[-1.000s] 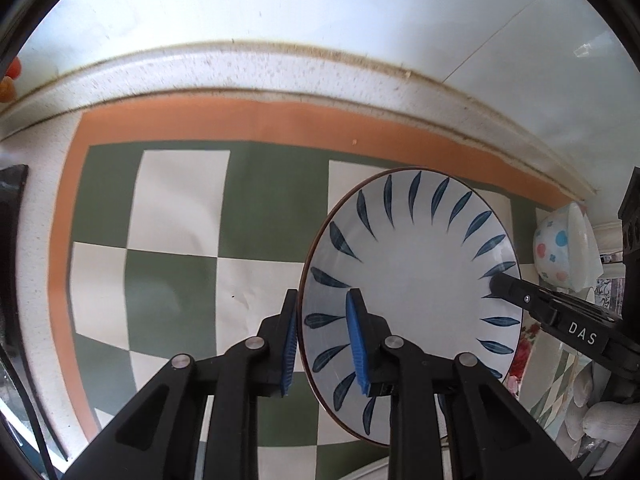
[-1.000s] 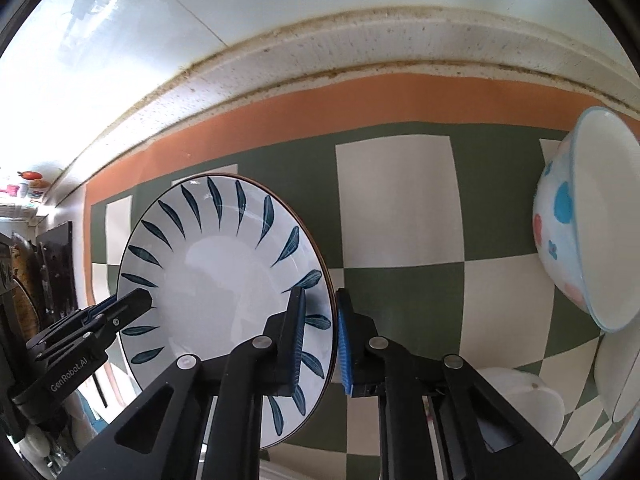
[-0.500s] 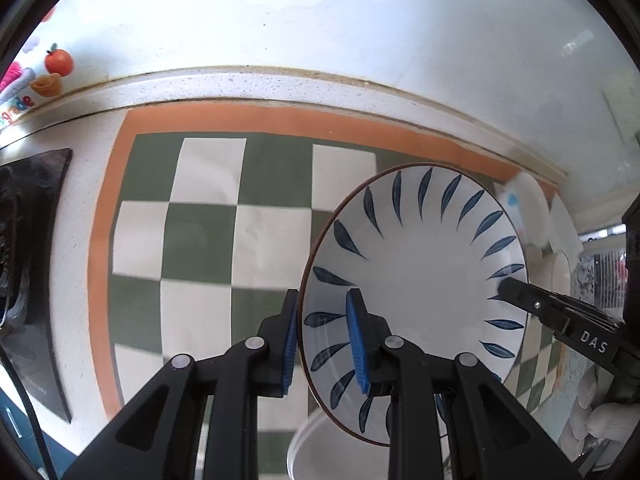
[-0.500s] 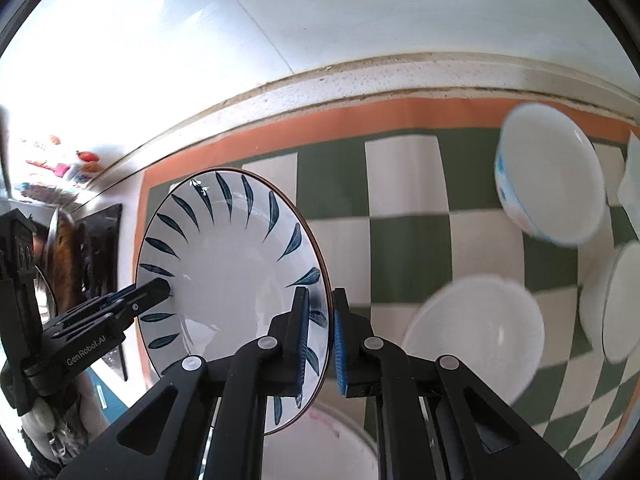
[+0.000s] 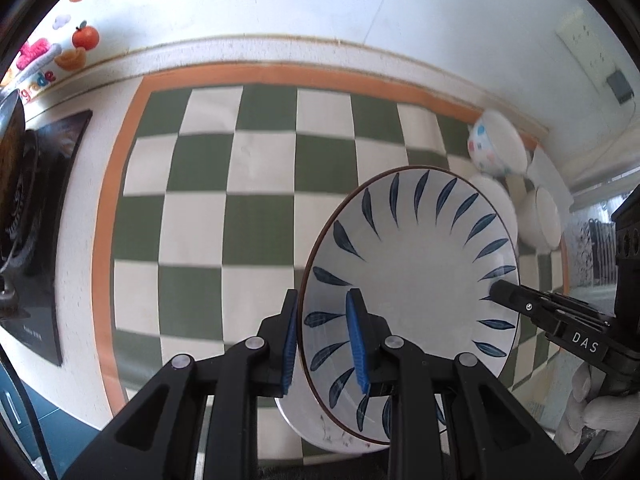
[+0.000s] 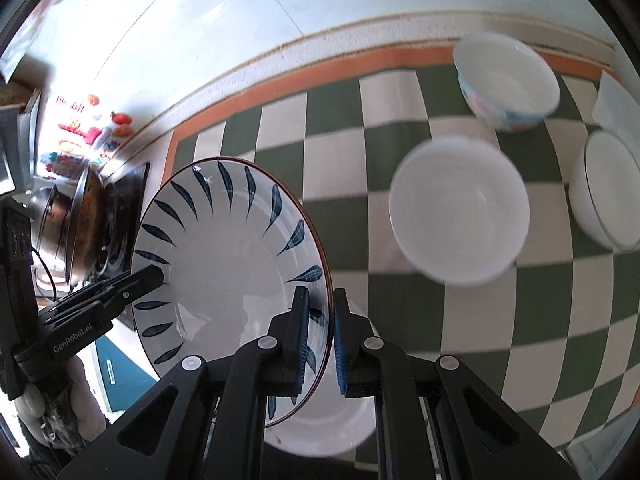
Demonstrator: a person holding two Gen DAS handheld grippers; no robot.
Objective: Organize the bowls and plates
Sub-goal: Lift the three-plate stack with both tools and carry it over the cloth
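A white plate with blue leaf marks (image 5: 412,280) is held up in the air by both grippers. My left gripper (image 5: 324,344) is shut on its left rim. My right gripper (image 6: 318,340) is shut on its right rim; the plate also shows in the right wrist view (image 6: 228,264). The right gripper's tip (image 5: 508,294) shows in the left wrist view, the left gripper's tip (image 6: 148,276) in the right wrist view. Under the held plate lies a white plate (image 6: 336,424) on the checkered mat (image 5: 224,216).
A plain white bowl (image 6: 460,212), a dotted bowl (image 6: 508,84) and a stack of white bowls (image 6: 608,196) stand on the mat at the right. A black stove with a pan (image 6: 88,224) is at the left. The wall runs along the back.
Both grippers have lifted the blue-leaf plate higher and pulled back. More of the mat, the bowls and the stove have come into view, and a white plate shows beneath.
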